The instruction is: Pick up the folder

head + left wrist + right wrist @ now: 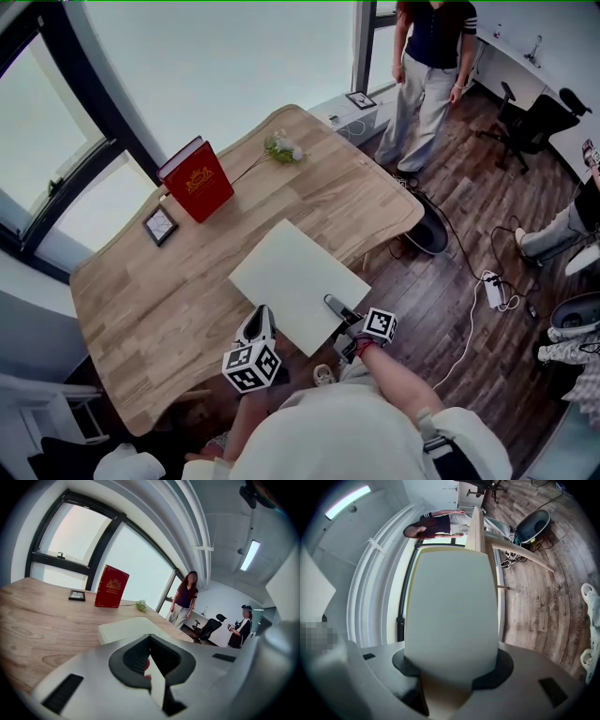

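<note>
The left half of the table [141, 300] is bare wood, open from the near edge to the far-left edge. Against that far-left edge a red book [197, 178] stands upright, with a small picture frame [160, 225] just beside it toward the left corner. A flower sprig [281, 147] lies near the far corner. The folder [298, 284] takes up the stretch at the near-right edge. A clear strip of wood runs between it and the book. Off the right edge a dark oval tub [429, 230] sits on the floor close to the table. A power strip [494, 289] with its cable lies farther out, and a person [427, 75] stands beyond the far-right corner.
</note>
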Motion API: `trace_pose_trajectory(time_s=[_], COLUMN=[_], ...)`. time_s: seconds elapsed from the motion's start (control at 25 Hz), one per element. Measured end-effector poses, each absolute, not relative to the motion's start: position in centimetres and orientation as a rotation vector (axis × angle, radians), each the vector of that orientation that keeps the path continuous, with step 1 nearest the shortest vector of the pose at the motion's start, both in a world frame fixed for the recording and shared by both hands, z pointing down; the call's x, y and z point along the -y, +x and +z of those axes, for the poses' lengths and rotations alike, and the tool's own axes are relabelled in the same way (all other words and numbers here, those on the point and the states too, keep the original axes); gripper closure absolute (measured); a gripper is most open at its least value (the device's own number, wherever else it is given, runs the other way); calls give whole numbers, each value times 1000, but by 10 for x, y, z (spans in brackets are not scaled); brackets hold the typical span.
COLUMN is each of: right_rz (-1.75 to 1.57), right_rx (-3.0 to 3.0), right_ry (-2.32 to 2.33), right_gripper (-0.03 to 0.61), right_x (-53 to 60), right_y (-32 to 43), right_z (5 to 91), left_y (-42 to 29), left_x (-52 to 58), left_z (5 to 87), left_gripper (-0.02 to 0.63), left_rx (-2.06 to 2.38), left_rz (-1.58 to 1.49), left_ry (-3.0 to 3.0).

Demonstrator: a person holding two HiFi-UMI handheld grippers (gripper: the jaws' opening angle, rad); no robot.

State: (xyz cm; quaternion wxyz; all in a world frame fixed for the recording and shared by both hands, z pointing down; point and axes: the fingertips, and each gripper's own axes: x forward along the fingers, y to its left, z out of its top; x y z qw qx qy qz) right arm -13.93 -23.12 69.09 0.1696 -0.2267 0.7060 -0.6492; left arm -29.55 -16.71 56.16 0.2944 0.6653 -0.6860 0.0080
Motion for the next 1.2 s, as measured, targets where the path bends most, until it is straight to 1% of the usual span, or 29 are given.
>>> trace_pose_trajectory(time_s=[0.24,0.56,1.2], right_rz=[-1841,-1741,-1706], right_rx=[-1905,-1924,-1905], right_ry=[-704,-732,-705], right_gripper=[302,302,302], right_x=[228,235,218], right_y=[-112,-63,37], right_z=[674,647,594], left_y=[-286,-258,-169], left_x=[162,165,160], left_z=[560,554,534], left_gripper=[594,594,594], left_rx=[1820,1811,1790], left_rz=[14,1,-41], left_ry=[1769,1790,1822])
